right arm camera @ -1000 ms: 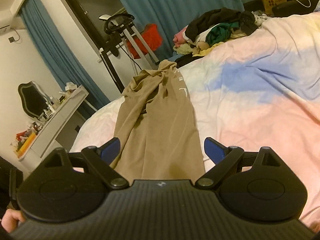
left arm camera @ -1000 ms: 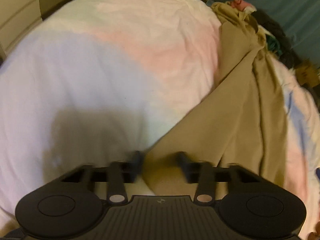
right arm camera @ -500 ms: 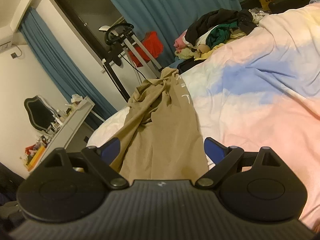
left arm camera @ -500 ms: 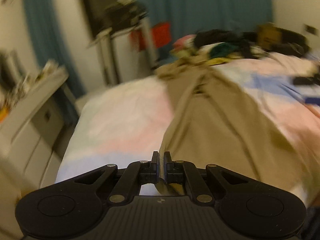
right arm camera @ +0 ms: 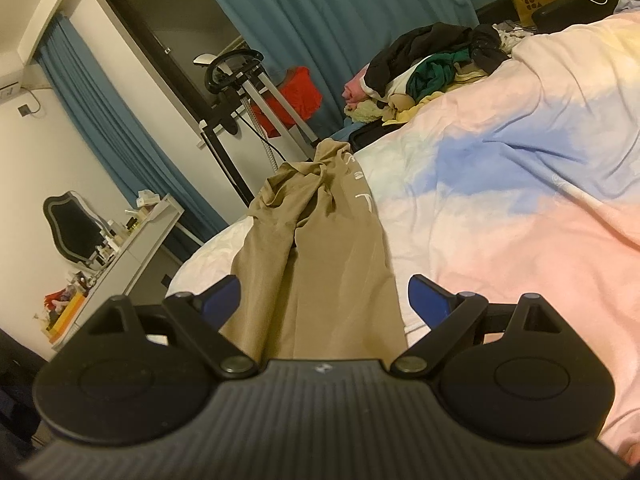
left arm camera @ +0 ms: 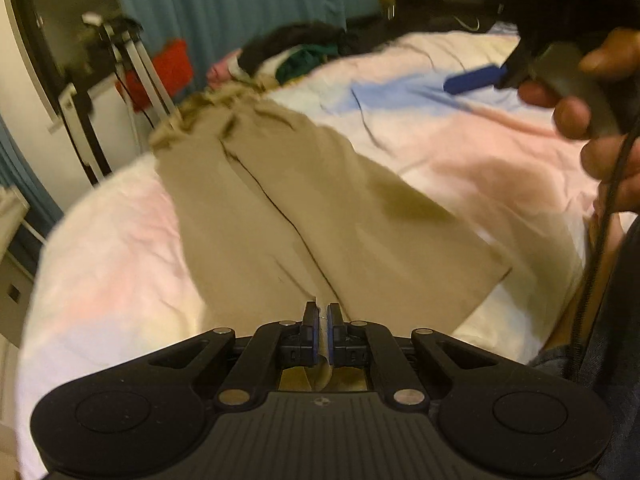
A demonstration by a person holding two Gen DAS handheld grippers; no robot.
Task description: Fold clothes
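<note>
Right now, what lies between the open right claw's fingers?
The tan pants run lengthwise through the gap of the right claw, lying on the bed cover. The right wrist view shows it.

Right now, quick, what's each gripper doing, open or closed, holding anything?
Left gripper: closed, pinching the near edge of the tan garment.
Right gripper: open, holding nothing, above the garment.

Tan trousers [left arm camera: 304,208] lie on a duvet [right arm camera: 520,208] blotched pink, blue and white; curtains [right arm camera: 360,12] teal.
</note>
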